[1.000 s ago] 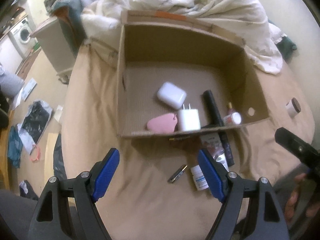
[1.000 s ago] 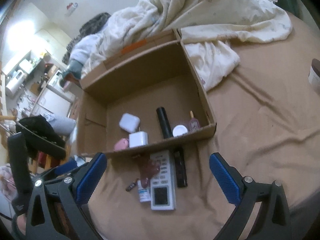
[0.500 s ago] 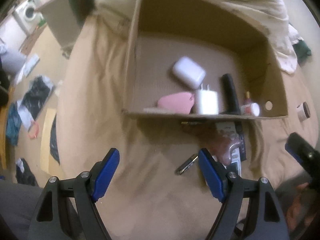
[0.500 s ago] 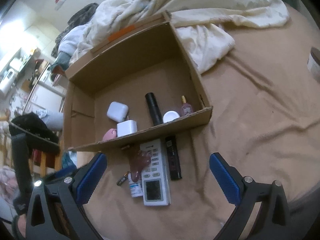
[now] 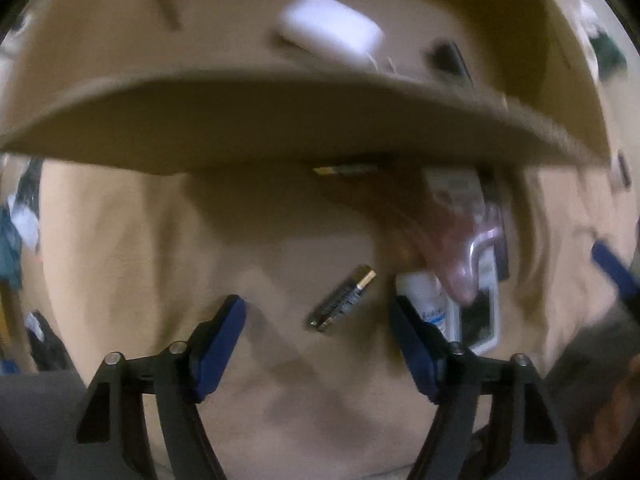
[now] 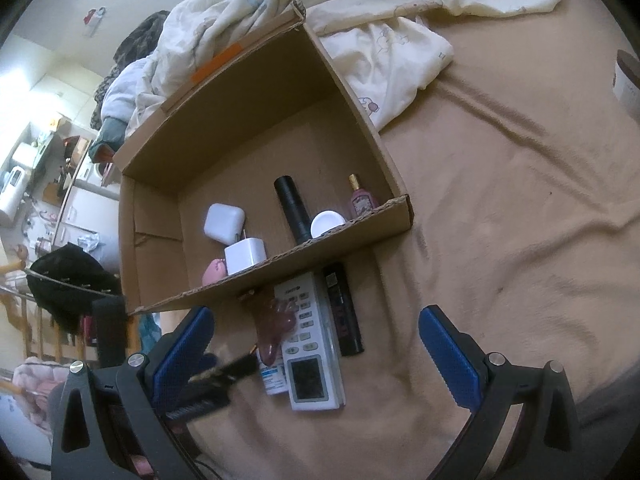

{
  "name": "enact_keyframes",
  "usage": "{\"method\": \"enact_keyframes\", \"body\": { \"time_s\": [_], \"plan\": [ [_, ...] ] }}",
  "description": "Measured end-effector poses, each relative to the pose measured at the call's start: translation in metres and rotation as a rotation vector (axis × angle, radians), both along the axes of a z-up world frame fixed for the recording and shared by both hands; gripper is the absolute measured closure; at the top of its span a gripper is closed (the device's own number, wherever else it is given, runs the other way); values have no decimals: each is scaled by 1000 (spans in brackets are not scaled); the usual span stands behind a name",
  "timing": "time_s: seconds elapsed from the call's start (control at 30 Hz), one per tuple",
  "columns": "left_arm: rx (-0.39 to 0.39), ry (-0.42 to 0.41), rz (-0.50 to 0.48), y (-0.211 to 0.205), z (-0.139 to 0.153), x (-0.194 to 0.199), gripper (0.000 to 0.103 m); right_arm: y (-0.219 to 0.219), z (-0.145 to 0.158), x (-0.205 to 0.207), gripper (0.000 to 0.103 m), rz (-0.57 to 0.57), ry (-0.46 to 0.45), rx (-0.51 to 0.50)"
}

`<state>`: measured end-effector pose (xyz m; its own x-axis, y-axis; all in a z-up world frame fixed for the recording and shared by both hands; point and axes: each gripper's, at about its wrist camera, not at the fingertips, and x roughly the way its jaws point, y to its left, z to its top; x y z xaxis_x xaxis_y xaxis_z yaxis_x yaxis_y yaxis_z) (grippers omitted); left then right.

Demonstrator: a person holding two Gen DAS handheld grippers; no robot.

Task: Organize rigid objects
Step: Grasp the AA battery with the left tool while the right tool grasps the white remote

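A cardboard box (image 6: 352,232) lies on the tan bedsheet, holding a white case (image 6: 224,222), a white charger (image 6: 246,256), a pink item (image 6: 212,272), a black tube (image 6: 294,208), a white jar (image 6: 327,223) and a pink bottle (image 6: 362,200). In front of it lie a white remote (image 6: 312,352), a black bar (image 6: 344,312), a translucent pink clip (image 6: 276,324), a small white bottle (image 5: 426,300) and a battery (image 5: 344,300). My left gripper (image 5: 318,316) is open, low over the sheet, with the battery between its jaws. My right gripper (image 6: 316,352) is open above the remote.
A rumpled white duvet (image 6: 360,12) lies behind the box. A brown-lidded jar (image 6: 626,80) stands at the right edge of the bed. A second battery (image 5: 344,169) lies under the box's front wall. Floor clutter and a washing machine (image 6: 16,188) show at the left.
My left gripper has dropped forward and down towards the battery, which now lies between its jaws. The right gripper has moved slightly closer to the remote. Both stay open.
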<state>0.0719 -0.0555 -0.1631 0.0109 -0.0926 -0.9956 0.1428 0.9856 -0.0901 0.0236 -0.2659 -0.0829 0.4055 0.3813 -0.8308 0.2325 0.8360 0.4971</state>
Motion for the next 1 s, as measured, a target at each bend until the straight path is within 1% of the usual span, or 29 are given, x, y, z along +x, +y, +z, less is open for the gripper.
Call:
{"method": "enact_keyframes", "body": {
  "time_s": [0.03, 0.07, 0.1, 0.13, 0.2, 0.27, 0.33, 0.43, 0.5, 0.63, 0.7, 0.73, 0.77, 0.8, 0.87, 0.9, 0.97, 1.0],
  "plan": [
    [27, -8, -27, -6, -3, 0, 35, 1, 0, 0, 0, 2, 2, -1],
    [36, -16, -42, -9, -5, 1, 40, 1, -1, 0, 0, 4, 4, -2],
    [42, -23, -53, -11, -5, 2, 51, 1, -1, 0, 0, 6, 6, -4],
    [45, -32, -66, -13, -4, 2, 58, 2, -2, 0, 0, 9, 10, -7],
    [30, -39, -86, -16, -1, 3, 91, 2, -3, 1, 0, 11, 15, -11],
    [15, -37, -71, -12, 0, 3, 93, 1, -4, 1, 0, 8, 19, -13],
    [-2, -33, -42, -8, 1, 4, 94, 1, -4, 1, 0, 5, 23, -12],
    [-16, -43, -25, 0, 5, 1, 94, 4, -7, 3, 0, 18, 34, -4],
    [-27, -63, 10, 5, 13, 2, 94, 9, -11, 4, 0, 52, 55, 8],
    [-77, -100, 93, 22, 33, -4, 94, 26, -19, 6, 0, 156, 98, -28],
    [-97, -118, 113, 27, 41, -7, 94, 37, -26, 7, 24, 210, 128, -59],
    [-103, -124, 120, 30, 44, -8, 94, 42, -30, 7, 26, 227, 145, -80],
    [-108, -130, 125, 31, 46, -9, 94, 47, -35, 7, 31, 247, 163, -99],
    [-99, -137, 130, 32, 49, -10, 94, 53, -40, 8, 33, 270, 179, -112],
    [-62, -158, 147, 35, 52, -9, 94, 63, -46, 9, 33, 311, 196, -149],
    [-61, -156, 157, 38, 53, -11, 94, 70, -49, 9, 36, 335, 203, -182],
    [-74, -145, 170, 37, 50, -11, 94, 80, -55, 9, 41, 372, 214, -213],
    [-77, -147, 170, 35, 50, -11, 94, 85, -56, 9, 41, 383, 211, -223]
  ]
}}
